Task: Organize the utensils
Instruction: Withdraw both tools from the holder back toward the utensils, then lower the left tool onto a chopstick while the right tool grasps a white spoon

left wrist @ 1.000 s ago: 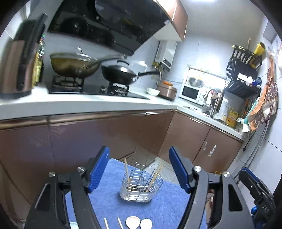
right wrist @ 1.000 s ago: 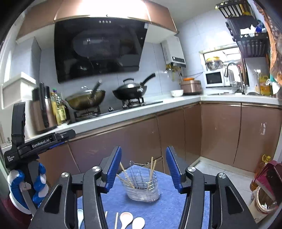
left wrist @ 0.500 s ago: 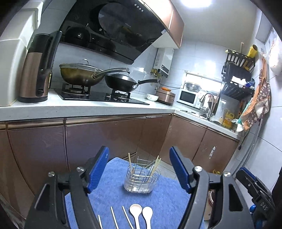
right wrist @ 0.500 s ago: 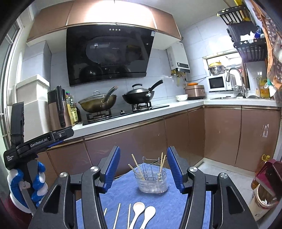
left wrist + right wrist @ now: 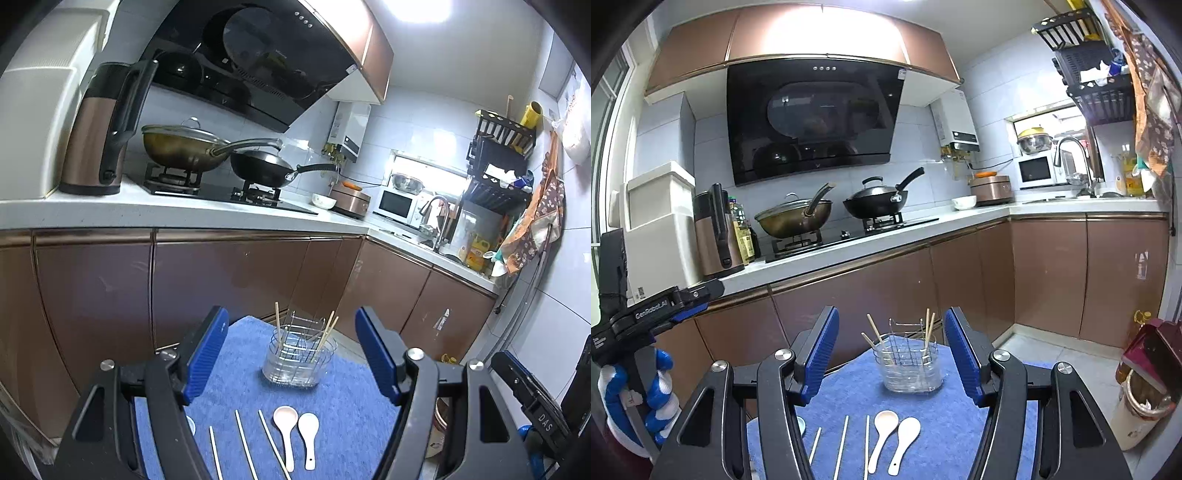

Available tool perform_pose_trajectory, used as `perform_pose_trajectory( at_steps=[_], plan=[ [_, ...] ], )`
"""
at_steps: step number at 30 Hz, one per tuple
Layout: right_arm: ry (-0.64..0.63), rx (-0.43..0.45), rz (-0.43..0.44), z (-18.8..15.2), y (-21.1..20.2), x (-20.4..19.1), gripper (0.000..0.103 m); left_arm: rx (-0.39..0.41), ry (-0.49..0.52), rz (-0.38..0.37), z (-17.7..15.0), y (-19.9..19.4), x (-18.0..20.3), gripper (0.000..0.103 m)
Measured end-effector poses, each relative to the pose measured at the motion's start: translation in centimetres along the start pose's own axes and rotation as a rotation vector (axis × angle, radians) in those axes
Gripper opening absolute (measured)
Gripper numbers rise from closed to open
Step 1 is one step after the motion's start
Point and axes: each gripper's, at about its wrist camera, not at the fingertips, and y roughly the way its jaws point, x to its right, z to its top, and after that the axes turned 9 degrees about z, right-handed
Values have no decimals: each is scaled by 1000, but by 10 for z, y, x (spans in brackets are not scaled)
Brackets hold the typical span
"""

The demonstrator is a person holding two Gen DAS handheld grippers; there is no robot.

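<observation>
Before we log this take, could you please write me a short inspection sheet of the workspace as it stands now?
Surface: blue mat, flat, covering a small table in front of the kitchen cabinets.
Job's things: clear holder upright at the mat's far end with a few chopsticks standing in it; three loose chopsticks and two white spoons lying at the near end.
Clutter: a small white thing at the mat's left edge, mostly hidden.
Grippers: left gripper and right gripper both open and empty, above the mat.
Cables: nothing seen.
Surroundings: two woks on the stove, kettle, microwave, bin on the floor.
</observation>
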Motion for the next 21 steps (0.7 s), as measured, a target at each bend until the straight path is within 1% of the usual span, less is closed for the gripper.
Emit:
perform_pose_trajectory(
  at_steps=[10, 12, 16, 21],
  plan=[
    [38, -6, -41, -11, -3, 18, 59, -46, -3, 37, -15, 10, -11, 70],
    [44, -9, -46, -13, -2, 21, 59, -66, 1, 45, -18, 16, -11, 70],
    [49, -41, -50, -21, 7, 25, 59, -135, 6, 48, -30, 38, -11, 70],
    [66, -102, -53, -37, 27, 37, 59, -259, 0, 53, -55, 80, -13, 69]
  ],
)
